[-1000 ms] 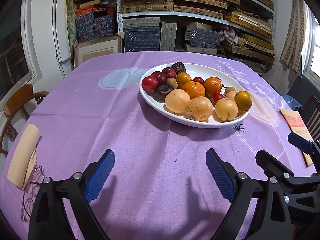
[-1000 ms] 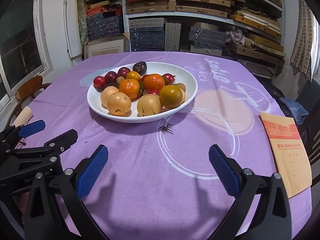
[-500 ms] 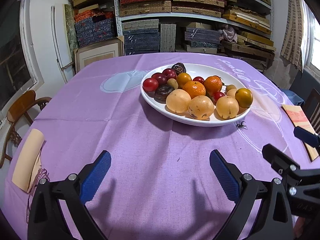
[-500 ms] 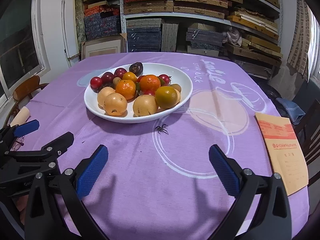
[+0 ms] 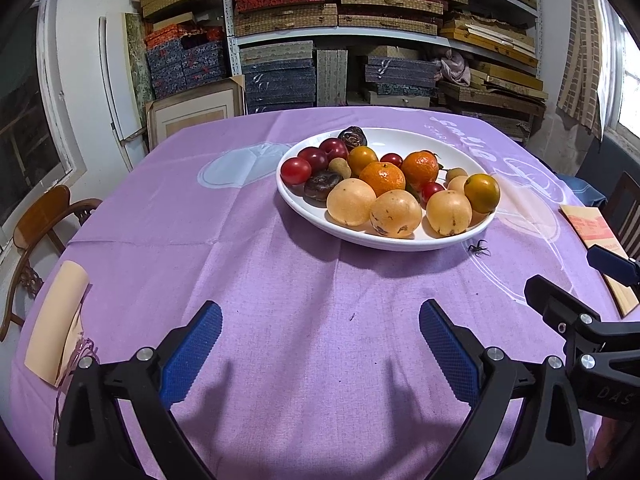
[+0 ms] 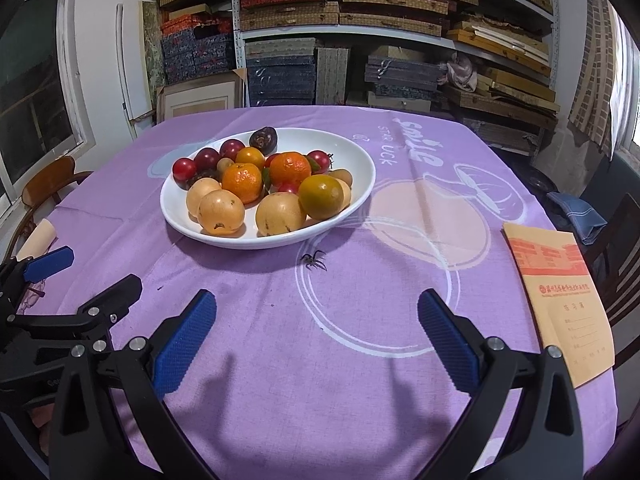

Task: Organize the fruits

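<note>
A white oval dish (image 5: 460, 160) (image 6: 352, 152) sits on the purple tablecloth, piled with fruit: several pale yellow round fruits (image 5: 351, 201), orange mandarins (image 5: 382, 178) (image 6: 241, 182), red plums (image 5: 295, 171), a green-orange citrus (image 6: 321, 197) and dark wrinkled fruits (image 5: 322, 185). My left gripper (image 5: 320, 332) hangs open over bare cloth in front of the dish, nothing between its blue pads (image 5: 192, 352). My right gripper (image 6: 316, 322) is open too, with nothing between its fingers, nearer the dish's right end. Each gripper shows at the other view's edge.
A small spider-like thing (image 6: 314, 261) lies on the cloth just in front of the dish. An orange booklet (image 6: 560, 300) lies at the table's right edge, a beige case (image 5: 56, 320) with glasses at the left. Wooden chairs (image 5: 40, 216) flank the table; stacked shelves (image 5: 360, 40) behind.
The left gripper's jaws have spread slightly wider. The dish sits a little farther off in both views.
</note>
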Action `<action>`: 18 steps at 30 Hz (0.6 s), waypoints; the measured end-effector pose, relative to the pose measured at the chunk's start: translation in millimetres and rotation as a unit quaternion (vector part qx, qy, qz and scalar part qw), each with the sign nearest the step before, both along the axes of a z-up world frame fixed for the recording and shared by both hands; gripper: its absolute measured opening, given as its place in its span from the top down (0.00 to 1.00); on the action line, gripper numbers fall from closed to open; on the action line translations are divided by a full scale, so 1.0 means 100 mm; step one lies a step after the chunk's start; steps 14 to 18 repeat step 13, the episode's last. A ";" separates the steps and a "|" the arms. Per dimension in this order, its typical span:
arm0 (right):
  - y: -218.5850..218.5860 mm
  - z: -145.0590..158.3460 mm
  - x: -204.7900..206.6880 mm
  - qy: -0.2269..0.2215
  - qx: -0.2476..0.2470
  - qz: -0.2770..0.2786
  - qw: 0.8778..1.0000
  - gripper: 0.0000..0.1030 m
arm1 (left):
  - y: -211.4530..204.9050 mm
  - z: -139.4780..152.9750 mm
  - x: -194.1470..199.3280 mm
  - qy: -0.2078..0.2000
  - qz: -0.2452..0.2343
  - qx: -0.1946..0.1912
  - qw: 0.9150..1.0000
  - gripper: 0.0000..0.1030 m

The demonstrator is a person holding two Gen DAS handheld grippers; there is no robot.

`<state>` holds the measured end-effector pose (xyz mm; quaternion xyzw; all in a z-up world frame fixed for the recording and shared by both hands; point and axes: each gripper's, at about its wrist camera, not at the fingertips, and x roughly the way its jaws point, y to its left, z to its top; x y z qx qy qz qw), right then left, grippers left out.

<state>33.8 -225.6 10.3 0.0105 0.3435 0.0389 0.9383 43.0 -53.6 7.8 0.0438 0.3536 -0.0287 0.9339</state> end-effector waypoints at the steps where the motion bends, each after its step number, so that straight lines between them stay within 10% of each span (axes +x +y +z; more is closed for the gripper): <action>1: 0.00 0.00 0.00 0.000 0.000 -0.001 1.000 0.04 | 0.00 0.01 -0.01 -0.005 0.003 -0.001 1.000 0.03; 18: 0.00 0.00 0.00 0.001 0.000 -0.001 1.000 0.04 | 0.01 0.01 0.00 0.001 0.000 -0.010 1.000 0.03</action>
